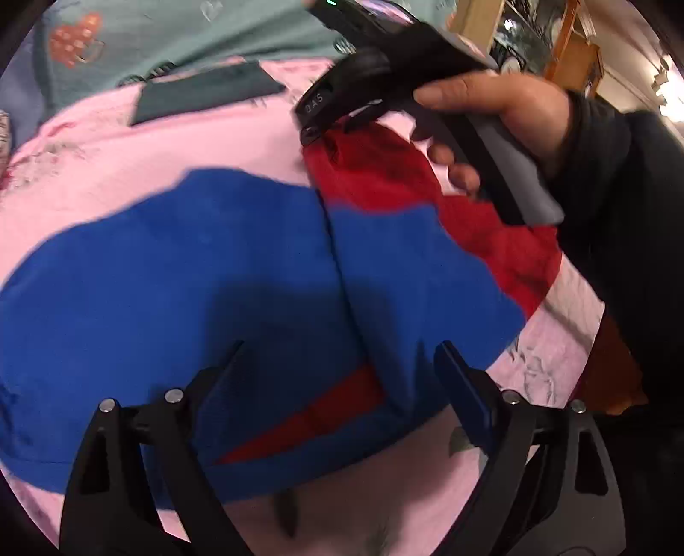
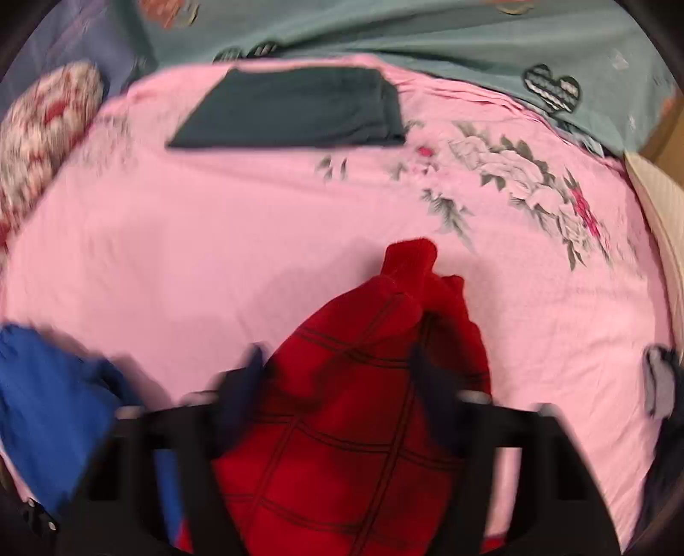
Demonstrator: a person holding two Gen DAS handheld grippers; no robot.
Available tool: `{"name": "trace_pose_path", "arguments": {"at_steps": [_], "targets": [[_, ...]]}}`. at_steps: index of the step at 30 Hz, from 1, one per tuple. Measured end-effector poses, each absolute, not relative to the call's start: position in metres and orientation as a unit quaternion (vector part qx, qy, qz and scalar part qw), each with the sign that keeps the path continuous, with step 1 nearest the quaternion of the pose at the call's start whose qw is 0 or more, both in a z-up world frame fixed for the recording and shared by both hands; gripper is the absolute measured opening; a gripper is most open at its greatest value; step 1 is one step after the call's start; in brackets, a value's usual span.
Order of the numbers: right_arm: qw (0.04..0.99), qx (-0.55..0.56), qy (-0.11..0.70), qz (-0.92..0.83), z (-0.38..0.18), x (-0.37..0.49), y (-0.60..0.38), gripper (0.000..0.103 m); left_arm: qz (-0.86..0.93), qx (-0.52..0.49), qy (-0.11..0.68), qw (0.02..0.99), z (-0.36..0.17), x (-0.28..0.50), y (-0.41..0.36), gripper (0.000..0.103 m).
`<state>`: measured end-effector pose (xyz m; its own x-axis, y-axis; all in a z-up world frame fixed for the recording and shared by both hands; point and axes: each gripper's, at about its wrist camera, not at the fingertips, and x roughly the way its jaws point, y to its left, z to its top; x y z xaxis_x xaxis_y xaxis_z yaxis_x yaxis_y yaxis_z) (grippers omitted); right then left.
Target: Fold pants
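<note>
Blue and red pants (image 1: pixel 239 273) lie spread on a pink floral bedsheet (image 1: pixel 128 141). My left gripper (image 1: pixel 340 355) is open just above the blue part, holding nothing. My right gripper (image 1: pixel 325 128) shows in the left wrist view, held by a hand, with its tip on the red end of the pants. In the right wrist view the red checked fabric (image 2: pixel 355 406) bunches up between the right gripper's (image 2: pixel 337 363) fingers, which stand apart around it; the view is blurred and I cannot tell whether they pinch it.
A folded dark green garment (image 2: pixel 290 107) lies at the far side of the pink sheet (image 2: pixel 213 239). A teal blanket (image 2: pixel 427 38) lies behind it. A patterned pillow (image 2: pixel 42 128) sits at the far left. The bed's edge is at the right.
</note>
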<state>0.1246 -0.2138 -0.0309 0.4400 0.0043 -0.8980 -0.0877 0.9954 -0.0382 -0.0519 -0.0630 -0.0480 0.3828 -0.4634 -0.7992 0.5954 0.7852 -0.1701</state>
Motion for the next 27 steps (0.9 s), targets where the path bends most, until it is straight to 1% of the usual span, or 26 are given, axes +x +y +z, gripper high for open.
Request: {"name": "trace_pose_path", "arguments": {"at_steps": [1,2,3,7,10,13,15,18,20,22,23,25,26,27], "targets": [[0.840,-0.020,0.540,0.036,-0.036,0.121,-0.222,0.001,-0.317,0.077,0.452,0.830,-0.049,-0.052,-0.065,0.086],[0.849,-0.008,0.527,0.042,-0.032,0.113,-0.230,0.001,-0.320,0.078,0.449,0.830,-0.049,-0.053,-0.065,0.086],[0.859,-0.010,0.509,0.042,-0.022,0.102,-0.238,0.001,-0.328,0.070,0.448,0.828,-0.047,-0.052,-0.063,0.086],[0.899,0.068,0.428,0.066,0.033,0.027,-0.309,0.001,-0.338,0.056,0.447,0.826,-0.045,-0.052,-0.060,0.086],[0.926,0.119,0.353,0.056,0.061,-0.057,-0.353,0.001,-0.351,0.050,0.446,0.822,-0.045,-0.053,-0.065,0.086],[0.922,0.183,0.340,0.021,0.046,-0.120,-0.386,0.001,-0.357,0.054,0.454,0.815,-0.046,-0.051,-0.076,0.086],[0.918,0.202,0.340,0.001,0.027,-0.146,-0.395,0.001,-0.360,0.061,0.453,0.813,-0.045,-0.054,-0.083,0.088],[0.906,0.210,0.368,-0.011,-0.012,-0.168,-0.392,0.002,-0.362,0.065,0.455,0.811,-0.047,-0.057,-0.088,0.088],[0.893,0.211,0.397,-0.020,-0.036,-0.169,-0.393,0.009,-0.359,0.068,0.455,0.812,-0.047,-0.057,-0.088,0.089],[0.888,0.218,0.404,-0.026,-0.039,-0.170,-0.397,0.032,-0.357,0.066,0.453,0.814,-0.046,-0.060,-0.086,0.089],[0.892,0.220,0.394,-0.032,-0.033,-0.174,-0.399,0.037,-0.356,0.064,0.454,0.814,-0.045,-0.061,-0.084,0.089],[0.906,0.212,0.364,-0.050,-0.014,-0.182,-0.406,0.054,-0.359,0.047,0.453,0.815,-0.038,-0.062,-0.074,0.089],[0.914,0.206,0.344,-0.068,-0.001,-0.187,-0.412,0.057,-0.362,0.035,0.446,0.818,-0.030,-0.063,-0.065,0.089],[0.919,0.201,0.327,-0.087,0.008,-0.187,-0.418,0.064,-0.365,0.027,0.439,0.821,-0.023,-0.063,-0.059,0.089]]}}
